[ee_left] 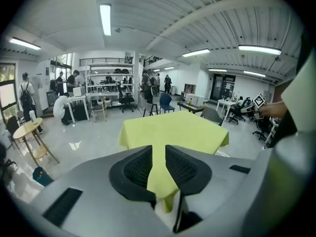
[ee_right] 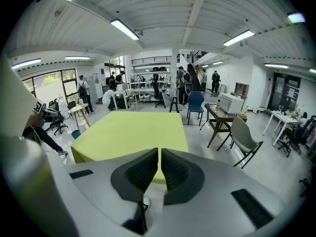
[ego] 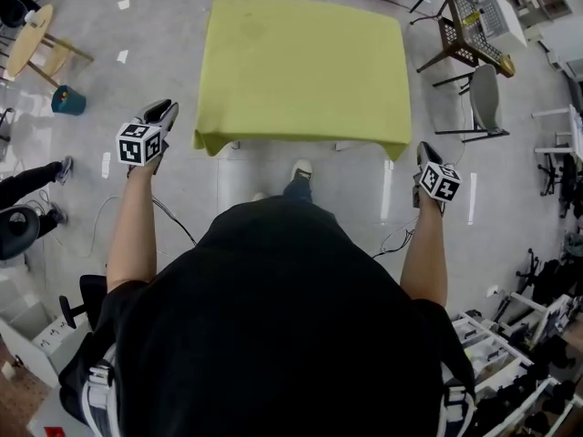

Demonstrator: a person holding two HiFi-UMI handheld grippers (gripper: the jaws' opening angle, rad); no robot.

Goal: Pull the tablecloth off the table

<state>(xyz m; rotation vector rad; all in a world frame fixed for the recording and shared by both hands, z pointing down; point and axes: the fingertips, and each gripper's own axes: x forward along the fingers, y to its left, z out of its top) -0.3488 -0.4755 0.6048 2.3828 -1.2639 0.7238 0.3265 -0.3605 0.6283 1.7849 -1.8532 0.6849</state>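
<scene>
A yellow-green tablecloth covers a square table ahead of me, its corners hanging down at the near edge. My left gripper hovers just off the cloth's near left corner, apart from it. Its jaws stand a little open with nothing between them; the cloth shows beyond the left gripper. My right gripper hangs beside the near right corner, not touching. Only a thin slit parts its jaws, and nothing is in it. The cloth lies past the right gripper.
A wooden chair and a grey chair stand to the table's right. At the far left are a round wooden table, a teal bin and a person's legs. Cables trail on the floor.
</scene>
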